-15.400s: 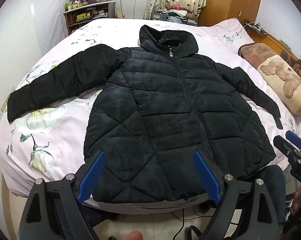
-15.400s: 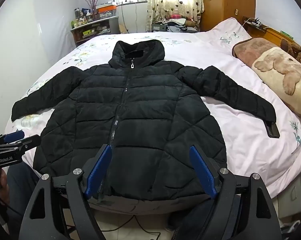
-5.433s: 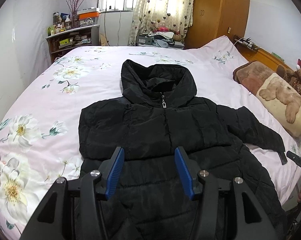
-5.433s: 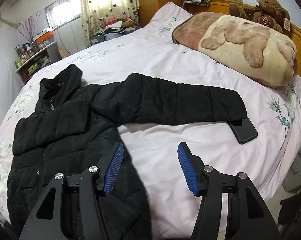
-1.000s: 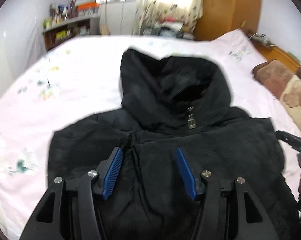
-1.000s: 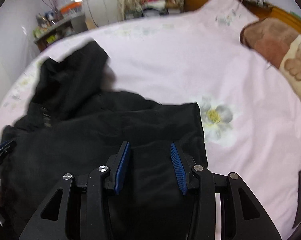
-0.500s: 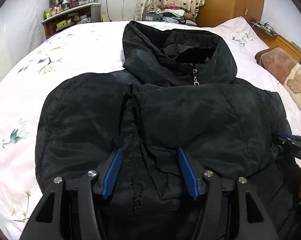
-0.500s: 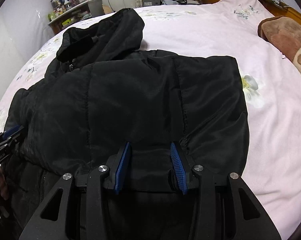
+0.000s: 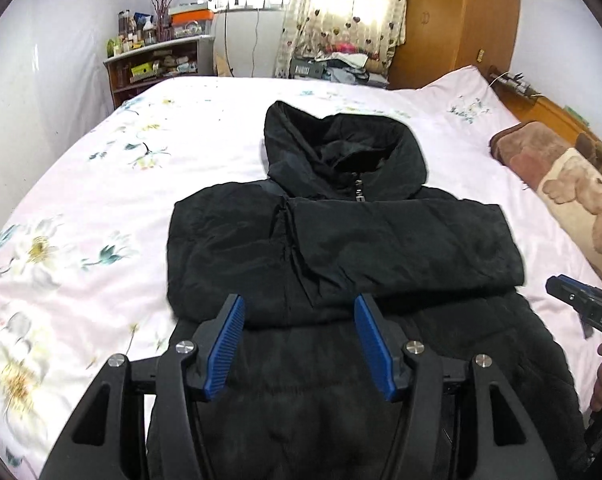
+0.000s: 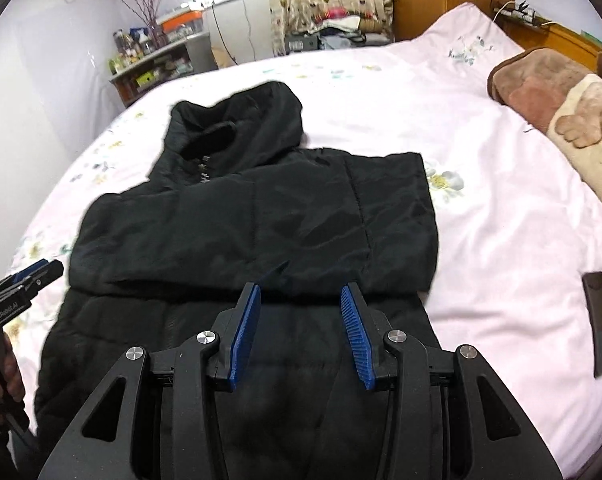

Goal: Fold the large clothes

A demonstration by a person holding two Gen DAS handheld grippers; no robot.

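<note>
Left wrist view: the left gripper (image 9: 299, 338) hangs with its jaws wide apart, holding nothing. The black jacket (image 9: 341, 240) lies on the bed (image 9: 101, 184) just ahead of and under the jaws, both sleeves folded across its chest, hood farthest away.

Right wrist view: the right gripper (image 10: 299, 330) is likewise spread and empty above the jacket's lower half; a dark phone (image 10: 600, 322) lies right of the jaws.

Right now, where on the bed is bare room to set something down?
Bare sheet left of the black jacket, and beyond its hood. Right side is tighter: a phone near the edge, a teddy-bear pillow further up.
</note>
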